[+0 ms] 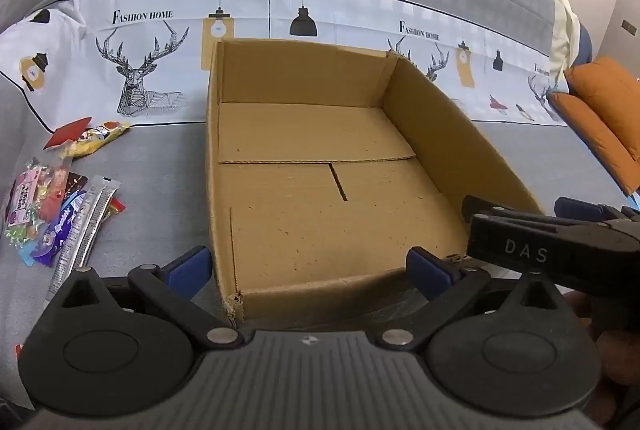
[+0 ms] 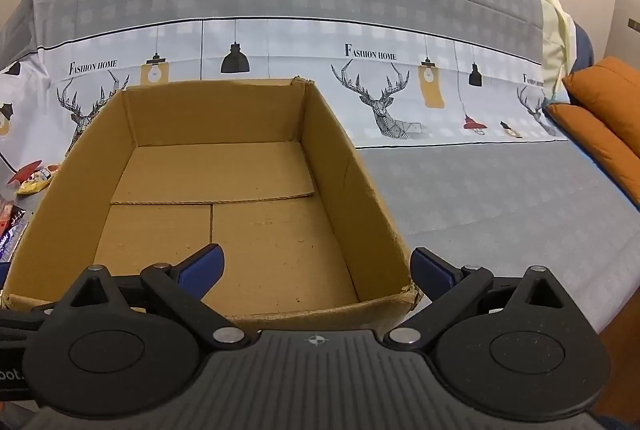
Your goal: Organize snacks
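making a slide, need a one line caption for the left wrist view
Open left tool poised over an empty cardboard box, snack packets waiting on the grey cover beside it.

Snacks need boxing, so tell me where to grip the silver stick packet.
Take the silver stick packet across its narrow width near the middle, coming from above with the open left tool. It lies flat on top of the pile, its long edges free.

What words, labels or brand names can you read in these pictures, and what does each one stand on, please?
"FASHION HOME": printed on the sheet, above each deer.
"DAS": white letters on the right gripper, seen from the left wrist view.
"bot.": the end of a word on a black part at the left edge of the right wrist view.
Snack wrappers: print is too blurred to read.
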